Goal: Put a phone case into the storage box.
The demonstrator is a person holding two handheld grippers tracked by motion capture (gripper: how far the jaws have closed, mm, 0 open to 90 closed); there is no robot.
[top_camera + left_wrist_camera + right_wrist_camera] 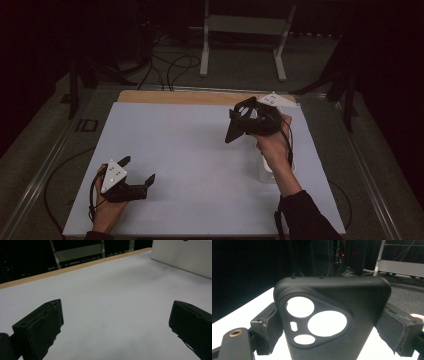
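Observation:
A black phone case [362,305] with a three-cornered camera cutout stands upright between the jaws of my right gripper [332,327], which is shut on its two sides. In the high view the right gripper [245,117] hangs above the far right part of the white table [190,150], with the phone case [234,131] pointing down and to the left. My left gripper [138,170] rests low at the near left of the table, jaws wide apart. Nothing lies between the jaws of the left gripper [116,325], just bare white surface.
A white box [266,172] sits on the table under the right hand; the white box [185,257] also stands at the top right of the left gripper view. A wooden strip [175,96] runs along the far edge. Cables [170,65] and a white stand [245,30] are on the floor beyond.

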